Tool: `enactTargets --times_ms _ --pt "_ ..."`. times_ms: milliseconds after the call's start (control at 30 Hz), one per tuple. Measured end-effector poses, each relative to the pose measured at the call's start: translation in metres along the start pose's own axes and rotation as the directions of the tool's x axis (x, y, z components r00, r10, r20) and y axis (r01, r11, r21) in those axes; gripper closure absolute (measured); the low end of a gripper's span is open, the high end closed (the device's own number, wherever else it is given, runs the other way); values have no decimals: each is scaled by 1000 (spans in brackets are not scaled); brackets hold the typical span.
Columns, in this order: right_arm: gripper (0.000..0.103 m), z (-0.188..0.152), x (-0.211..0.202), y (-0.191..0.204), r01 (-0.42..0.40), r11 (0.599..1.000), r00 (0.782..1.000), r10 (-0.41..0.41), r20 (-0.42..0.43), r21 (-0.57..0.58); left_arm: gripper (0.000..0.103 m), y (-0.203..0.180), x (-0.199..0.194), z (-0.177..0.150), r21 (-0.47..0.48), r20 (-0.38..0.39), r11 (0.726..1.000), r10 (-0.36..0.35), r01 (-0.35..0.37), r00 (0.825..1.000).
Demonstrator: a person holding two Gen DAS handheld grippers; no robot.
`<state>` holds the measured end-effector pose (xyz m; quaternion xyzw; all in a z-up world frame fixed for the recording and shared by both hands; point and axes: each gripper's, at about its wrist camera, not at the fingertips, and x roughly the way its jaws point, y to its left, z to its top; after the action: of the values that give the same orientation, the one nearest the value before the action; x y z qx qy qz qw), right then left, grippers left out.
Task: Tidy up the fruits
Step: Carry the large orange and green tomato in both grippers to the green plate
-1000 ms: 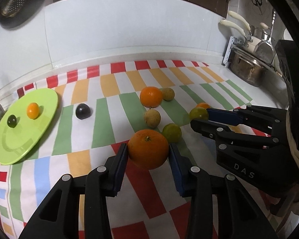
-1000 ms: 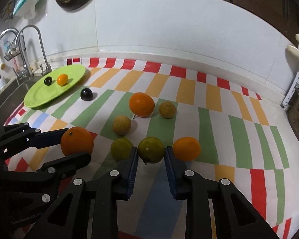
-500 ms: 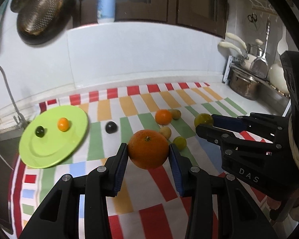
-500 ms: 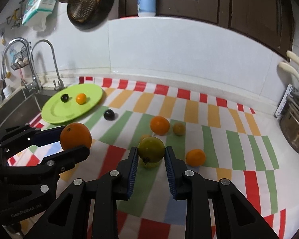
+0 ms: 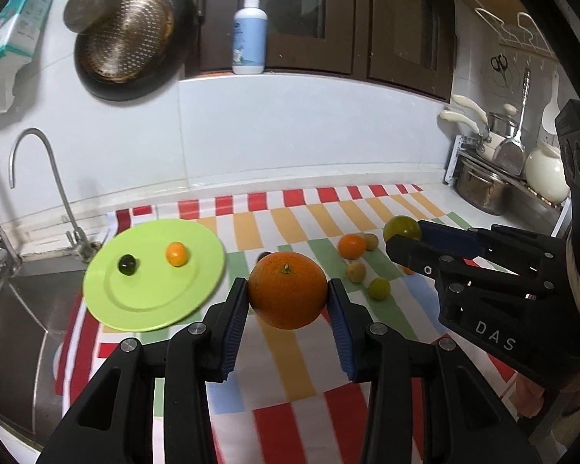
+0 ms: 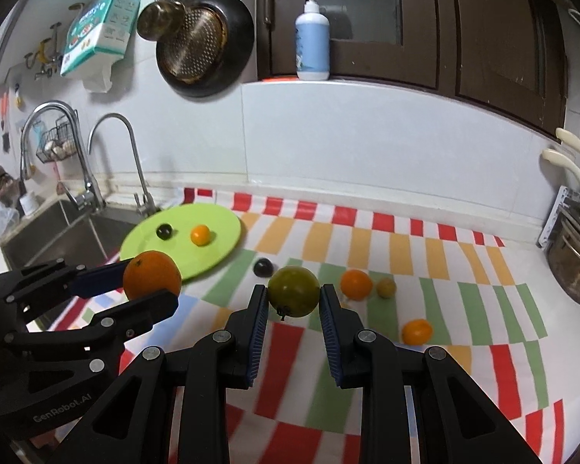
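Both my grippers carry fruit above the cloth.
My left gripper clamps the orange; my right gripper clamps the green fruit.

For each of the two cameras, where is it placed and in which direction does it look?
Left wrist: on the left gripper, facing along its fingers past its held orange to the green plate, wall; right gripper at right.
Right wrist: on the right gripper, facing past its green fruit to the cloth, sink; left gripper at left.
Shared: plate, both held fruits.
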<state>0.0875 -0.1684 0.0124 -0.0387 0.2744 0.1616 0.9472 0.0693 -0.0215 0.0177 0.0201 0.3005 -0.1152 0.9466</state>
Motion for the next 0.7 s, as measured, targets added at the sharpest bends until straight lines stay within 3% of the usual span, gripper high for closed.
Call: enactTargets --times_ms 700 --pt "75 40 35 79 -87 995 995 89 41 -45 63 86 -10 10 -68 41 991 117 -114 992"
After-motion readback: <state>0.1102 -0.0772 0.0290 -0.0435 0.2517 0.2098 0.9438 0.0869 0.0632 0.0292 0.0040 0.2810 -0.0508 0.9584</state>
